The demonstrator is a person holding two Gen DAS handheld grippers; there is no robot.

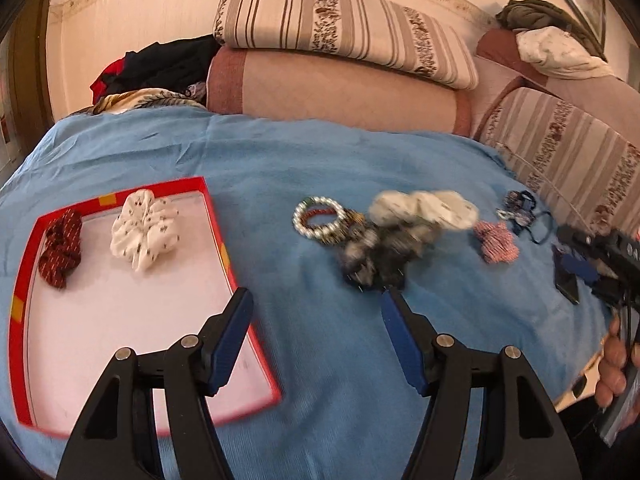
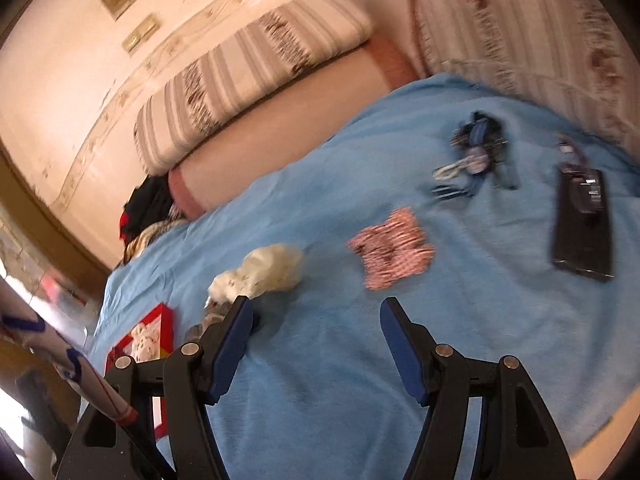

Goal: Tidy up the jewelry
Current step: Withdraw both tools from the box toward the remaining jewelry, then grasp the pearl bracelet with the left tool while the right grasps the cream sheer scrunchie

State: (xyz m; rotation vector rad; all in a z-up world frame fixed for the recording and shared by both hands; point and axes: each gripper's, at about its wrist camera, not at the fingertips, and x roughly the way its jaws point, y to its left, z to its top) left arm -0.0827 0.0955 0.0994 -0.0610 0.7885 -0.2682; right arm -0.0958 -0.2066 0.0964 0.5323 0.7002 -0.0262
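Observation:
A red-rimmed tray point(image 1: 224, 248) lies at the left on the blue blanket point(image 1: 320, 360). In it are a dark red scrunchie point(image 1: 60, 248) and a white patterned scrunchie point(image 1: 144, 232). My left gripper point(image 1: 316, 300) hovers open and empty between the tray and a heap: a pearl bracelet point(image 1: 298, 220), a black-and-white scrunchie point(image 1: 372, 256) and a cream scrunchie point(image 1: 424, 208). Further right lie a pink checked scrunchie point(image 1: 496, 242) and blue hair ties point(image 1: 520, 208). My right gripper point(image 2: 316, 308) is open and empty, just short of the cream scrunchie point(image 2: 260, 272) and the pink checked scrunchie point(image 2: 392, 252).
A dark flat phone-like object point(image 2: 584, 232) lies at the right by the hair ties point(image 2: 472, 156). Striped cushions point(image 1: 340, 28) and a sofa back border the blanket's far side, with piled clothes point(image 1: 160, 64) at the far left. A hand point(image 1: 612, 368) holds the right gripper's handle.

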